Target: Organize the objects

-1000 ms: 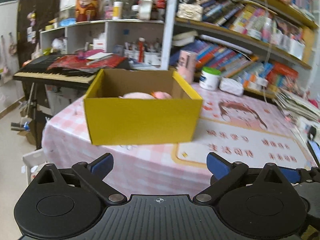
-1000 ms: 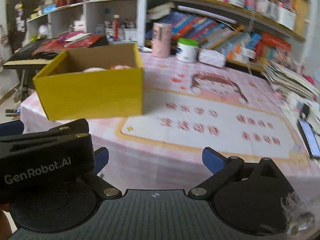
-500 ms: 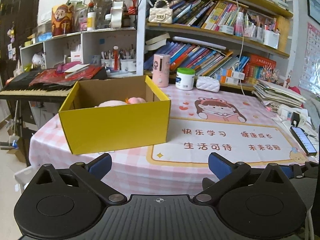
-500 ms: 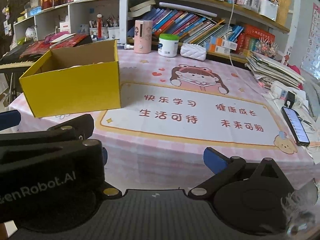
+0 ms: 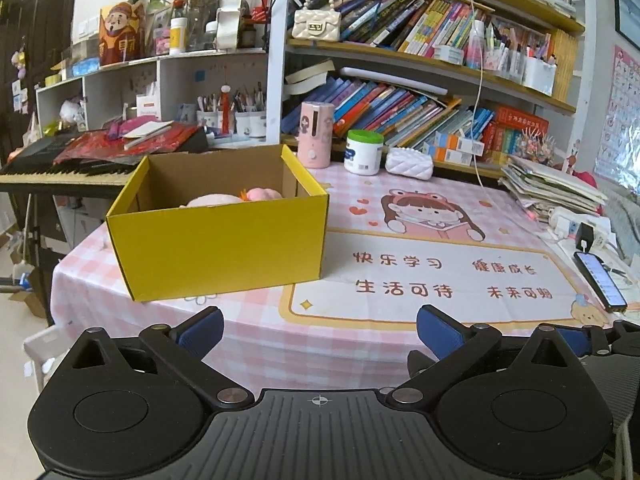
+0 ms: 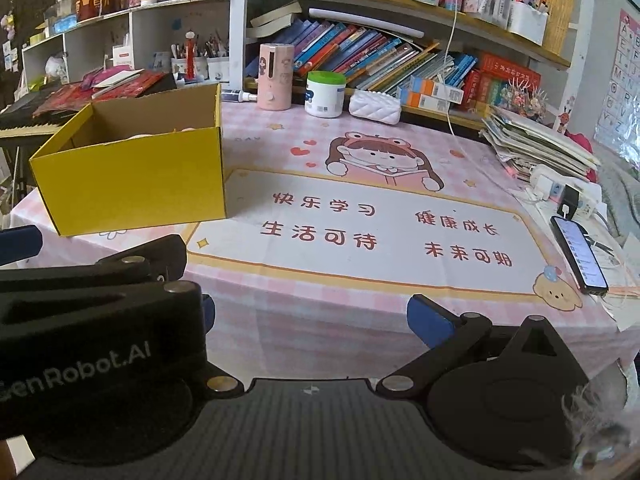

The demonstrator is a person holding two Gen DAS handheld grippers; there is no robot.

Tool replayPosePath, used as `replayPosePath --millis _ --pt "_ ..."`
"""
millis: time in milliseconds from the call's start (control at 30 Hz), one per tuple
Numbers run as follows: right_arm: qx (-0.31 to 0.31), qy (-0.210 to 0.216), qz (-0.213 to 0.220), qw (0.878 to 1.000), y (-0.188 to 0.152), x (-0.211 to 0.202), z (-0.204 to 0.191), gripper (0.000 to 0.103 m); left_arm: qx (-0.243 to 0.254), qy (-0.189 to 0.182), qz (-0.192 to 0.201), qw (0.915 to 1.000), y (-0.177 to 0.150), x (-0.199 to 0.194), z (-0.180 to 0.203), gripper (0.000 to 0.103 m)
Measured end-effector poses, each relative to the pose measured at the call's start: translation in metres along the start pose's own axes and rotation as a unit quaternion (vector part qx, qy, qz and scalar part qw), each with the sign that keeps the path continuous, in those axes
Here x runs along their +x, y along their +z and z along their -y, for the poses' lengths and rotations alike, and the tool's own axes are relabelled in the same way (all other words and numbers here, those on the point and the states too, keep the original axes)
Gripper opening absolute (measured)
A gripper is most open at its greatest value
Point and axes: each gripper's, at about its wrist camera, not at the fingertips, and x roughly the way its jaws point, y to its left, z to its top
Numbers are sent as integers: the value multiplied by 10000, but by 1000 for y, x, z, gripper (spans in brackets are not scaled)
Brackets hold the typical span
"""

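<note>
Left jaws: wide apart, nothing between them. The left gripper (image 5: 318, 322) sits low in its frame, short of the near table edge.
Right jaws: also spread wide and empty. The right gripper (image 6: 308, 314) is at the bottom of its view, with the left unit's black body covering its lower-left corner.
Yellow box (image 5: 224, 240): open-topped cardboard, standing upright on the table (image 5: 256, 344), center-left in the left view and upper left in the right one (image 6: 136, 180).
Inside the box: pink soft things (image 5: 232, 197) just peeking over the near wall, can't really tell what they are.
Mat (image 5: 440, 276): white printed mat with a cartoon girl, right of the box; the box's near right corner sits right at the mat's edge.
Back of table: pink canister (image 5: 316, 134), white jar with green lid (image 5: 363, 152) and a white quilted pouch (image 5: 409, 163) in a row along the bookshelf, upper center.
Right edge: phone (image 5: 600, 282) with the screen lit, lying flat at mid-right, near a paper stack (image 5: 552, 188).
Upper left: keyboard (image 5: 52, 168) behind the box.
</note>
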Motion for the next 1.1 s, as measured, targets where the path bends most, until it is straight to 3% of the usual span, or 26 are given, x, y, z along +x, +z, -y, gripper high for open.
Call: replayPosePath --millis 1100 --pt "31 14 71 10000 -5 -14 0 103 64 1 77 10000 -2 -10 4 103"
